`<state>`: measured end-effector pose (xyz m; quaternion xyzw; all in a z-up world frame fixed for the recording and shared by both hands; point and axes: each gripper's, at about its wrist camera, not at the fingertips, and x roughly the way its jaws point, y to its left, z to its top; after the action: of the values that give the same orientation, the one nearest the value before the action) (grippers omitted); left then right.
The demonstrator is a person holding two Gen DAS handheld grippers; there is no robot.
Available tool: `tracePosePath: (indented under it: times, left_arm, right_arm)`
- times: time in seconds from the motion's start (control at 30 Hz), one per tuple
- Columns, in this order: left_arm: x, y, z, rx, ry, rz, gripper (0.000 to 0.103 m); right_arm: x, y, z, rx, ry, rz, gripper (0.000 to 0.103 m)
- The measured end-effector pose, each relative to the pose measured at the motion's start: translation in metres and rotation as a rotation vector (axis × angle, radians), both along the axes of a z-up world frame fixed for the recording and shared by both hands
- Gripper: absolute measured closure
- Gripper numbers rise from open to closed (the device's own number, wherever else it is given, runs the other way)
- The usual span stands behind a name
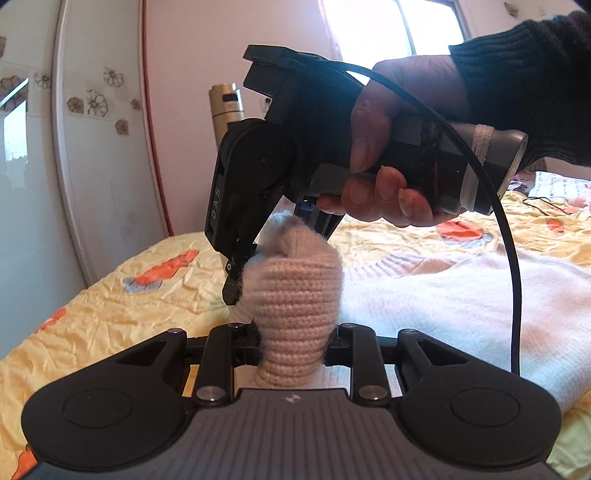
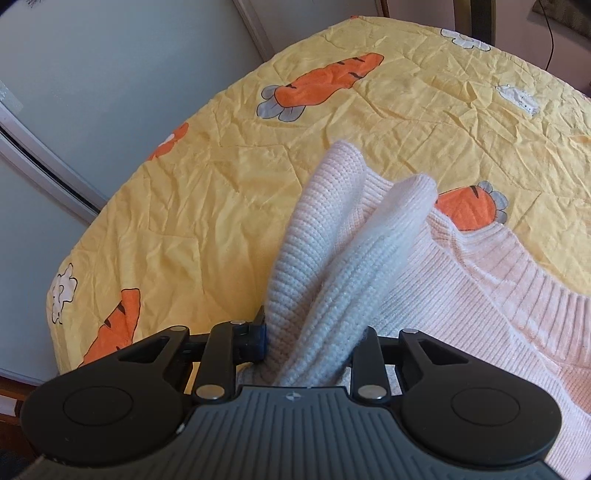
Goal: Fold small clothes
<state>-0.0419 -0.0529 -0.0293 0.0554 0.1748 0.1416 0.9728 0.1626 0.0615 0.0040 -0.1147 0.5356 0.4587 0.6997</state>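
On the bed, a pale pink knit sweater [image 2: 461, 295] lies spread over a yellow quilt [image 2: 221, 192], its wide ribbed band curving along the far edge and its body fine-ribbed, soft and slightly fuzzy. One bunched part of it, a thick roll of coarser ribbing, is lifted off the quilt and pinched at both ends. In the left wrist view the sweater [image 1: 461, 295] spreads low to the right, and the roll rises as a rounded column from the left gripper [image 1: 293, 347], whose jaws are clenched on the knit at its base. The right gripper [image 1: 258, 258] reaches down from above, black and angular, with a fingertip [image 1: 232, 284] pressed against the top of the same roll; a hand [image 1: 391, 162] in a dark ribbed cuff grips its grey handle, and a black cable [image 1: 513, 258] loops down past it. In the right wrist view the right gripper [image 2: 306, 350] is closed on the fabric, two folded lobes fanning upward and away from its jaws. The quilt is crinkled, thin, printed with orange carrots [image 2: 325, 81] and small white clouds. Beyond the bed edge stands a pale glossy wardrobe door [image 1: 29, 184] with a flower-patterned panel [image 1: 96, 99], a gold cylindrical object [image 1: 227, 107] partly hidden behind the right gripper, and a bright window [image 1: 391, 29] washed out by daylight.
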Motion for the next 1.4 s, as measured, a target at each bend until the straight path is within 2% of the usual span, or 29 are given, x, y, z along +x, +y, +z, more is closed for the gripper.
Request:
tracePosePath:
  times: [0.17,0.27,0.63,0.77,0.83,0.87,0.9,1.03,1.1,1.2,1.33,1.37,1.4]
  left_arm:
    - [0.004,-0.018,0.009,-0.020,-0.017,-0.077,0.077]
    - [0.009,-0.034,0.006,-0.016,-0.002,-0.122,0.077]
    - [0.027,-0.084,-0.003,0.015,0.066,-0.247,0.077]
    - [0.033,-0.094,-0.009,0.009,0.099,-0.260,0.077]
    - [0.034,-0.094,-0.010,0.008,0.102,-0.251,0.077]
    - [0.035,-0.093,-0.010,0.006,0.101,-0.248,0.077]
    - [0.035,-0.092,-0.010,0.003,0.099,-0.246,0.077]
    - [0.033,-0.096,-0.012,0.023,0.099,-0.244,0.077]
    - [0.033,-0.098,-0.014,0.037,0.104,-0.247,0.077]
    - [0.032,-0.099,-0.013,0.041,0.107,-0.249,0.077]
    - [0.030,-0.100,-0.013,0.044,0.114,-0.247,0.077]
    - [0.030,-0.100,-0.013,0.041,0.116,-0.244,0.077]
    - [0.030,-0.098,-0.013,0.034,0.118,-0.244,0.077]
  right_arm:
    - [0.005,-0.041,0.018,0.065,-0.002,-0.027,0.075]
    - [0.013,-0.076,0.021,0.105,0.028,-0.078,0.075]
    - [0.021,-0.176,0.002,0.130,0.050,-0.219,0.075]
    - [0.021,-0.201,-0.012,0.143,0.066,-0.243,0.075]
    - [0.024,-0.213,-0.021,0.178,0.102,-0.272,0.074]
    - [0.027,-0.219,-0.025,0.206,0.132,-0.294,0.069]
    - [0.031,-0.226,-0.029,0.236,0.168,-0.322,0.059]
    - [0.051,-0.259,-0.040,0.423,0.321,-0.459,0.057]
    - [0.062,-0.269,-0.045,0.477,0.363,-0.530,0.055]
    - [0.075,-0.265,-0.050,0.458,0.376,-0.578,0.055]
    - [0.084,-0.241,-0.053,0.388,0.362,-0.548,0.055]
    - [0.083,-0.235,-0.053,0.364,0.339,-0.535,0.057]
    - [0.080,-0.228,-0.054,0.337,0.302,-0.506,0.067]
